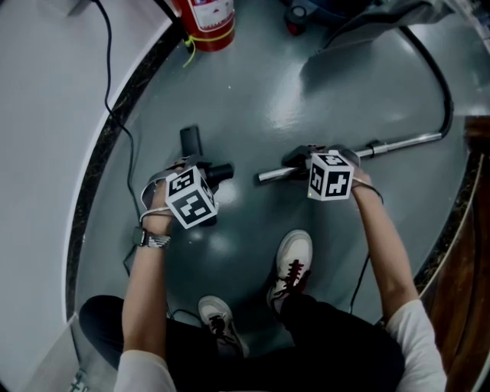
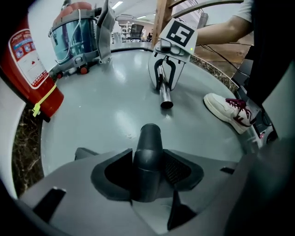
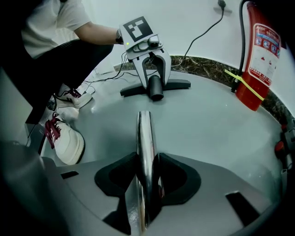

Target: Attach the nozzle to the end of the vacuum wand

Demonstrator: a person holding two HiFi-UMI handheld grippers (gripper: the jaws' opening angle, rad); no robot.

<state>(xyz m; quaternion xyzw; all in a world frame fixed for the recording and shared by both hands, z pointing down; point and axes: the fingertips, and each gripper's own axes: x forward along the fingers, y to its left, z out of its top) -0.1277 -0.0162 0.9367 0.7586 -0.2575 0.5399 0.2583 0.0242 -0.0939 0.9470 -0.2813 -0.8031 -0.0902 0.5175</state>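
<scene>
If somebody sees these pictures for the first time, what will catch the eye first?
Low over the grey floor, the left gripper clamps a dark nozzle and the right gripper a shiny vacuum wand, their ends facing but apart. A red fire extinguisher stands at the floor's edge, beyond the left gripper.

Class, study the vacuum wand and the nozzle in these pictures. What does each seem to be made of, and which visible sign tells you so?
The wand is most likely metal with a polished chrome finish, since it mirrors light in bright streaks. The nozzle is probably moulded plastic, dark grey and matte, with a soft dull sheen and no sharp reflections.
</scene>
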